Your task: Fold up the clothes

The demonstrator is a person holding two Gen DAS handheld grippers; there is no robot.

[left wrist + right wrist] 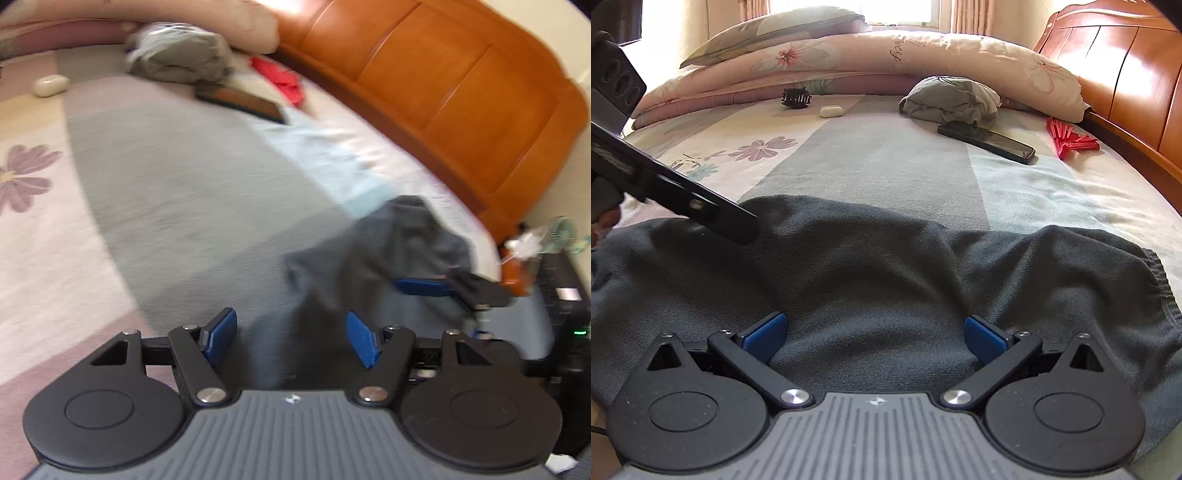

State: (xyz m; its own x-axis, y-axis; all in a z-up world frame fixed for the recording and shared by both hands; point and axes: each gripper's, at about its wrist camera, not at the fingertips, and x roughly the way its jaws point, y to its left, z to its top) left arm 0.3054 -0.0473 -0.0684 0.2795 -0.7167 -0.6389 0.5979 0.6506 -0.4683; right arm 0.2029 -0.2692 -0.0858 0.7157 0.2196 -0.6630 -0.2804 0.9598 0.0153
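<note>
The left gripper (291, 338), filling the bottom of its own view, is a matt black plastic frame with two round disc housings at lower left and lower right, each marked by a shallow circular recess. Between them sits a ribbed grey central plate bearing a small white emblem at its top edge. Black link arms run up from polished silver pivot screws to two ribbed blue pads (364, 339), with smaller silver screws at the upper joints and triangular cut-outs in the outer brackets. The right gripper (875, 338) has the same build, its black discs finely speckled.
</note>
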